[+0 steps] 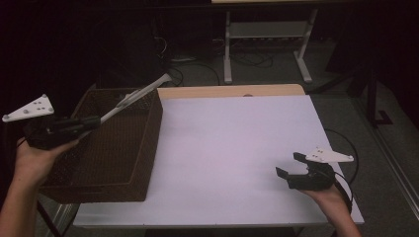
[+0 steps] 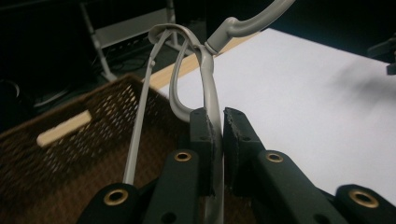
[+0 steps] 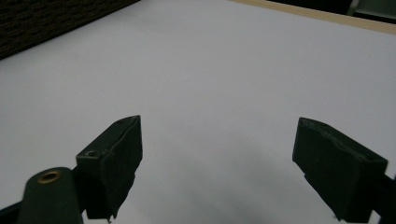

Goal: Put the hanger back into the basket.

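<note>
Forearms come in from the bottom edge of the high view, two of them, and each hand holds one tool. The right tool (image 1: 289,164) is near the front right corner of the surface (image 1: 237,148), low over it, and its two jaws stand wide apart with nothing between them — in the right gripper view only bare white top lies between the two black pads. One grey three-cornered plate (image 1: 328,156) sits on top of it, and one dark cable (image 1: 352,163) curves behind it past the edge of the surface.

The left tool (image 1: 91,121) is raised at the left side, above the near part of one brown woven basket (image 1: 148,143), and it also carries one grey plate (image 1: 30,109). Its jaws are pressed nearly together on one long grey object (image 1: 136,96) with thin curved parts, maybe a hanger or a kind of tongs; I cannot tell which. In the left gripper view the grey object (image 2: 210,100) goes up from between the pads, bends into loops and goes on toward the top of the picture. In the high view it slants up and to the right over the basket, and its far end reaches past the far right corner of the basket. The basket stands on the left part of the surface. One pale slot (image 2: 63,129) shows in its wall.

Beyond the surface, on the dark floor, stand two light metal legs (image 1: 227,54) of another frame, with some cables (image 1: 247,59) between them.
</note>
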The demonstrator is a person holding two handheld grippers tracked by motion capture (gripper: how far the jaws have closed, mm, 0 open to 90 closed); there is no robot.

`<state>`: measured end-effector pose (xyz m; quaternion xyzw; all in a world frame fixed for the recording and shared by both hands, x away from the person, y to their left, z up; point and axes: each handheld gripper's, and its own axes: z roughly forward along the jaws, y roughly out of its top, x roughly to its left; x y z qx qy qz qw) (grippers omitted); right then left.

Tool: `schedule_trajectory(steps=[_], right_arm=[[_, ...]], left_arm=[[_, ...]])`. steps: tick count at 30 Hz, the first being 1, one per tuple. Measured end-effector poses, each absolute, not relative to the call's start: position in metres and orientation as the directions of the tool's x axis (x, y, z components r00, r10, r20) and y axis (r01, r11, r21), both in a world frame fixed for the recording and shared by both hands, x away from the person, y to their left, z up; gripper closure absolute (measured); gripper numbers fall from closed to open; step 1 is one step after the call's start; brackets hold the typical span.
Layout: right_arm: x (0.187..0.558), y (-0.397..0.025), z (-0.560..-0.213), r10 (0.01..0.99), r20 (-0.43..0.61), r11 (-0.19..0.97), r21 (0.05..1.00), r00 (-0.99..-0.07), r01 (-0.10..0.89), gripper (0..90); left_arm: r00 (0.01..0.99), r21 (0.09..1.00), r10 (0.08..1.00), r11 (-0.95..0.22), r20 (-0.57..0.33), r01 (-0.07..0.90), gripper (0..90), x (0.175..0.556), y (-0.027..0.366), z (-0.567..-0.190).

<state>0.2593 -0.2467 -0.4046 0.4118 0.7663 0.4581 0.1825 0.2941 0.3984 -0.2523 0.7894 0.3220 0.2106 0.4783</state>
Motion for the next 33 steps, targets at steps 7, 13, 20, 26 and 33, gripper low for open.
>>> schedule_trajectory(steps=[7,13,20,26,33], right_arm=[[0.261,-0.247,-0.405,0.801,0.103,0.235,0.852,-0.589,0.468,15.3],[0.262,-0.247,-0.405,0.801,0.094,0.242,0.853,-0.592,0.463,15.3],[0.263,-0.246,-0.405,0.801,0.096,0.24,0.853,-0.59,0.464,15.3],[0.263,-0.245,-0.404,0.803,0.104,0.234,0.851,-0.587,0.471,15.3],[0.263,-0.245,-0.404,0.802,0.097,0.238,0.853,-0.589,0.464,15.3]], left_arm=[[0.678,0.88,0.735,-0.329,0.011,0.342,82.7,0.284,0.417,-0.26],[0.653,0.874,0.758,-0.318,0.002,0.367,82.7,0.279,0.431,-0.268],[0.642,0.852,0.767,-0.331,-0.008,0.406,82.6,0.281,0.437,-0.276],[0.636,0.831,0.771,-0.332,-0.034,0.446,82.6,0.288,0.438,-0.288],[0.638,0.817,0.768,-0.331,-0.058,0.473,82.2,0.296,0.436,-0.298]])
